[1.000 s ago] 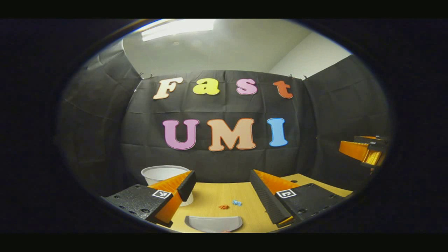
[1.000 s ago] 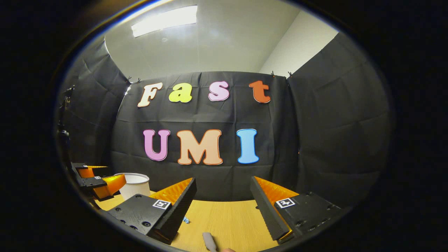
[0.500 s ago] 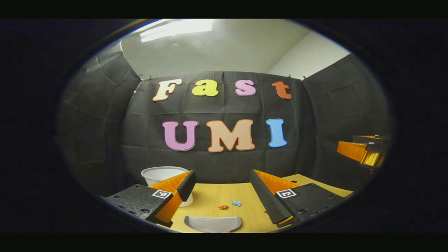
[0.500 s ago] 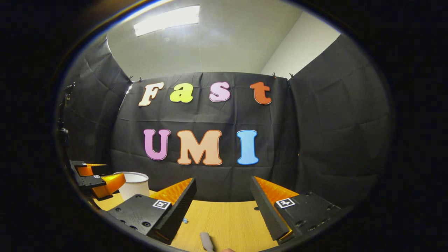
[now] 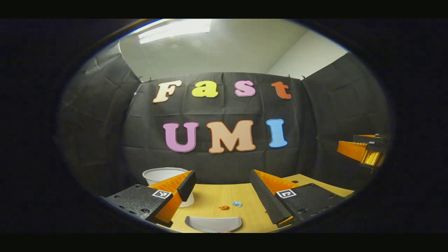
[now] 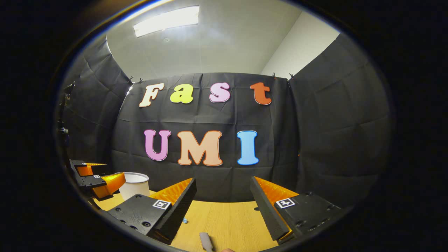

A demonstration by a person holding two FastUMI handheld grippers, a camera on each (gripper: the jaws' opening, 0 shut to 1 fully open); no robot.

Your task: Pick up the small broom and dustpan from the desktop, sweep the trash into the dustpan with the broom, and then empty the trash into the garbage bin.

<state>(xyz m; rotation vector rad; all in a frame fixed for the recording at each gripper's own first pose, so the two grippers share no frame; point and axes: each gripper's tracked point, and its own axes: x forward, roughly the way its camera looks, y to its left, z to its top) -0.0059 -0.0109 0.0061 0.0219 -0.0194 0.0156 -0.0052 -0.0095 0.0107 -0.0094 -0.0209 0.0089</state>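
On the wooden desk the grey dustpan lay just under the left gripper, whose fingers stood wide apart w/ nothing between. Orange scrap & blue scrap lay beyond the pan. White bin stood at far left. Right gripper was also wide; broom handle lay below it, untouched.

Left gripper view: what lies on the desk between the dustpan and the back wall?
In the left gripper view, two scraps of trash lie beyond the dustpan: an orange scrap and a blue scrap. Past them the desk is bare.
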